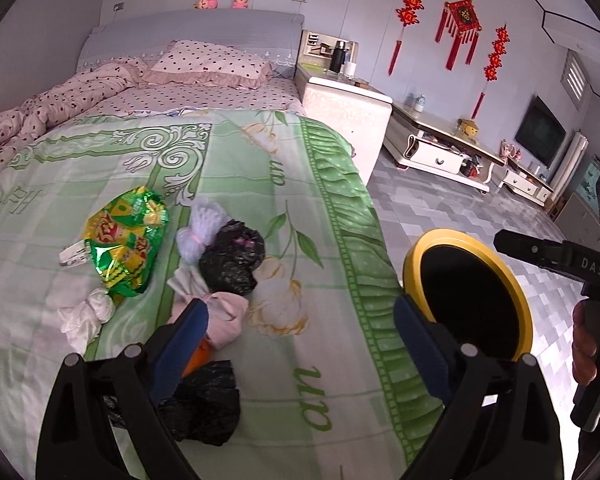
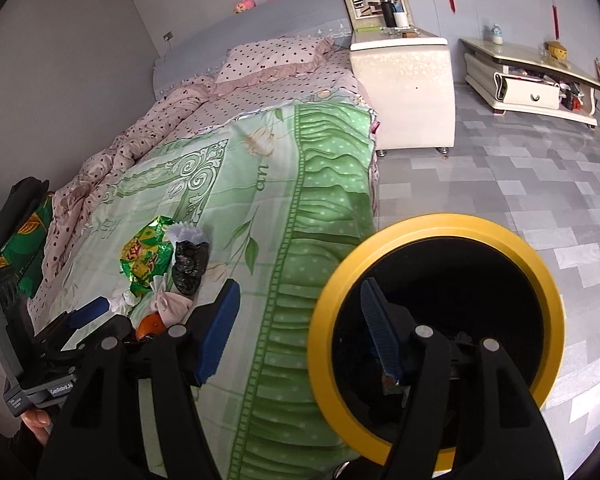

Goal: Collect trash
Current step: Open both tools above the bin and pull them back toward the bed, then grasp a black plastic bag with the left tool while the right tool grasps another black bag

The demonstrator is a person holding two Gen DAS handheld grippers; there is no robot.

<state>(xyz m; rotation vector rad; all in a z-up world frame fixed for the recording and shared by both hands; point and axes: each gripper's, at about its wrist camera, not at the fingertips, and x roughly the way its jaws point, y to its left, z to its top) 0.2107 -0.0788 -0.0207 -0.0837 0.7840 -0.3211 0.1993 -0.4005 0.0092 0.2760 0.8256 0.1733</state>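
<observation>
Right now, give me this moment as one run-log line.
left gripper: open, empty | right gripper: open, empty | trash pile: on green blanket | yellow-rimmed bin: on floor beside bed

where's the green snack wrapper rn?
The green snack wrapper lies on the green blanket, left of the black bag in the left wrist view, with a white knotted bag at its near end.
</observation>
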